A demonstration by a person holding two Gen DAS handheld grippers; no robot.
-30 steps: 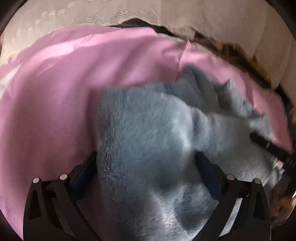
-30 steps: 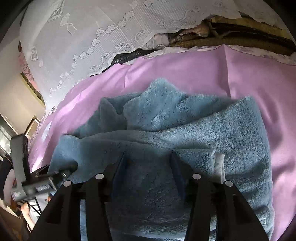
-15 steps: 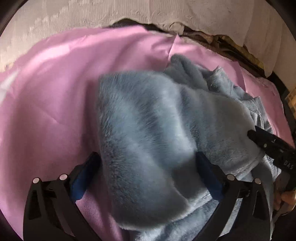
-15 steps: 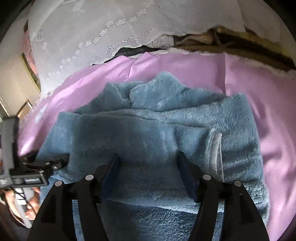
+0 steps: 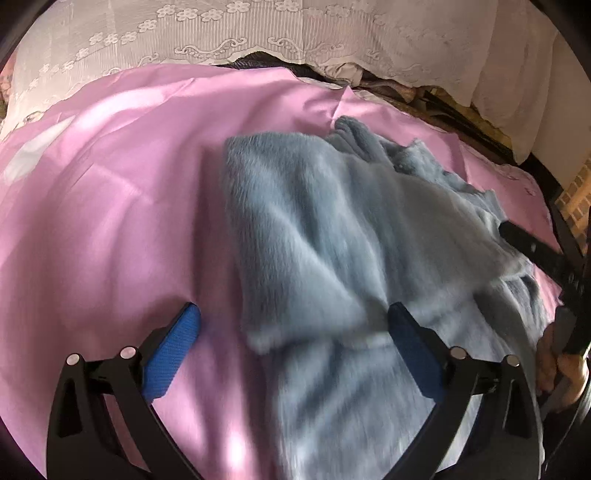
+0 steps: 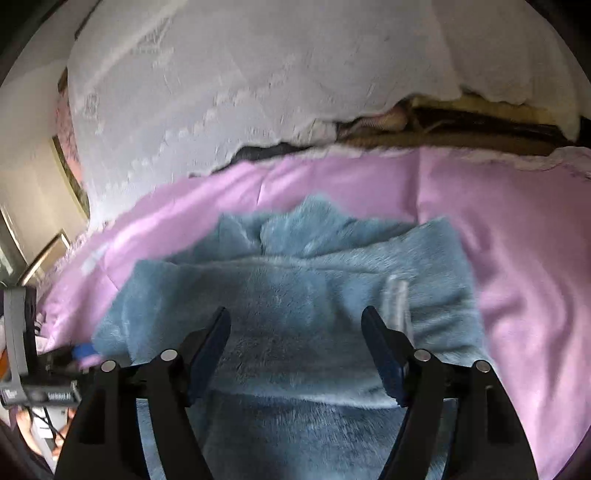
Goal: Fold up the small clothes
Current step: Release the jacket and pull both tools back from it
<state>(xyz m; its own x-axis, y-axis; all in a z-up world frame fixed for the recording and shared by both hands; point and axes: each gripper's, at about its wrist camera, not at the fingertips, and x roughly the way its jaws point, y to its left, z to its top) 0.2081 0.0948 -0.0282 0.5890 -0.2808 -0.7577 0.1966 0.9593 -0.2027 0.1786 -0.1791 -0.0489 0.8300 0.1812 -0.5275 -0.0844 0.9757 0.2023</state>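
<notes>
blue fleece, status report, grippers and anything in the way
Left gripper open, right gripper open, neither clamped. Blue fleece garment folded over on pink sheet. Nothing blocking.

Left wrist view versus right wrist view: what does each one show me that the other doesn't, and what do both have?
Only the left wrist view shows the left gripper from behind, jaws open, its left finger over bare sheet. Only the right wrist view shows the white label on the garment and the right gripper open over the fleece. Both show the blue fleece garment folded over on the pink sheet, with the lace curtain behind.
</notes>
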